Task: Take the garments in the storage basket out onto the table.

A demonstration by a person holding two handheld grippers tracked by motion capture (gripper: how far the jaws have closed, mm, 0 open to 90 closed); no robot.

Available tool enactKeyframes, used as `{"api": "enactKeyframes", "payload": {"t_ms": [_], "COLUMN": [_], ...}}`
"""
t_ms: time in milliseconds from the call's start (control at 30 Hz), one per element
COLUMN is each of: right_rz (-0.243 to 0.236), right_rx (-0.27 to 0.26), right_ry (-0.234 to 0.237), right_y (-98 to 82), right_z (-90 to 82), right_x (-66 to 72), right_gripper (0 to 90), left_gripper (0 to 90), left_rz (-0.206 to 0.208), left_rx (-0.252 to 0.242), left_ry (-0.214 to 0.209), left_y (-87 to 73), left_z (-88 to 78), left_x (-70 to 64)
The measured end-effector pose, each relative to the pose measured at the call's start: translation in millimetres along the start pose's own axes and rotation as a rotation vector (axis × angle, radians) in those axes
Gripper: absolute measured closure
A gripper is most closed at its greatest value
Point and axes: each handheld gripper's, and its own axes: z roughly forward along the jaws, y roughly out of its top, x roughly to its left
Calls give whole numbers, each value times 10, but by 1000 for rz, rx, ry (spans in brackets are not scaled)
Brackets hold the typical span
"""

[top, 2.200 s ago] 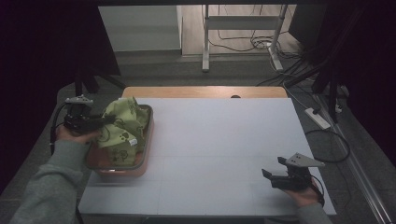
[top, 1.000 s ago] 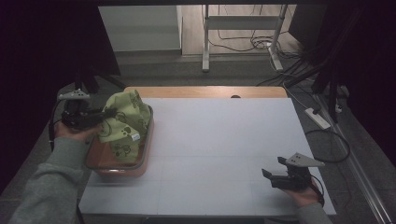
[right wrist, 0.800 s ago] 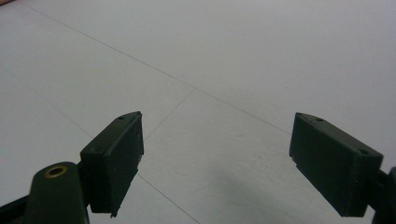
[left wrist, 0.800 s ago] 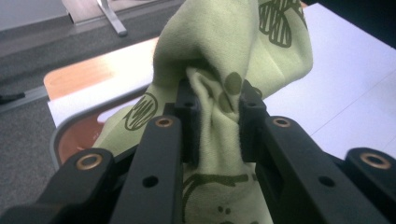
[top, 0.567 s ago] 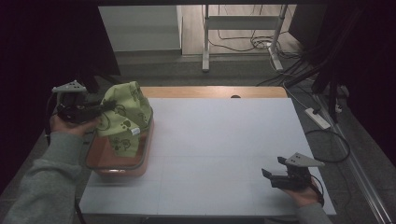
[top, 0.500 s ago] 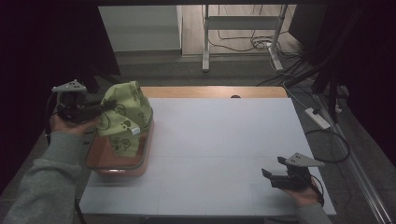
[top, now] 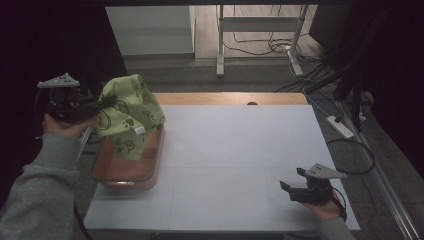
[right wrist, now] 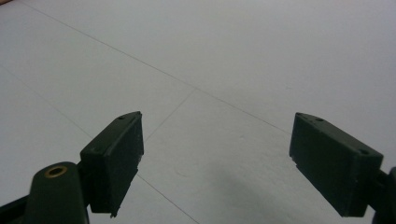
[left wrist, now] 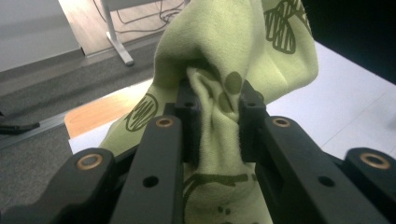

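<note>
Green cloth (top: 129,112) with dark paw-print pattern, one piece, pinched in the left gripper (top: 107,104) and hanging over the far end of the orange tub (top: 125,172) at the counter's (top: 240,150) left edge. Lower hem of the cloth dips inside the tub; whether it touches the tub floor I can't tell, the folds block it. A small white tag shows on the cloth, text too small to read.

Left gripper view: both black pads clamped on a bunched fold of the cloth (left wrist: 219,93), fabric squeezed between them. The cloth blocks most of what's ahead, and the tub is not visible from there. Bottom of the cloth is cut off by the frame.

Right gripper (top: 289,186): resting low near the counter's front right corner, jaws spread wide, nothing between them. Right gripper view shows the two pads (right wrist: 114,161) well apart over bare white counter (right wrist: 233,56).

Hard to make out: room to the left and right of the counter is dark, so the left forearm's sleeve (top: 40,195) fades into shadow. Right hand is partly cut off at the bottom edge.

Counts: 1 cloth, 1 tub, 2 grippers, 1 counter. Cables (top: 260,45) on the floor beyond the counter, too tangled to count.
</note>
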Motion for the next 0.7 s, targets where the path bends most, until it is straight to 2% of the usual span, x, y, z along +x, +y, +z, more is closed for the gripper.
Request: {"api": "enactKeyframes", "payload": {"t_ms": [300,533,700], "right_rz": [-3,-2,-2], "right_rx": [4,5,6], "right_ry": [2,2,2], "right_y": [3,2,3], "right_z": [10,10,14], "right_x": [2,3,5], "right_gripper": [184,184,184], "left_gripper": [763,763,763], "left_rz": [2,4,16], "left_rx": [-11,-40,-40], "left_ry": [-10,-21,-27], "left_y": [29,125,177], "left_z": [11,-20,-11], "left_x": [-28,-59,-93]}}
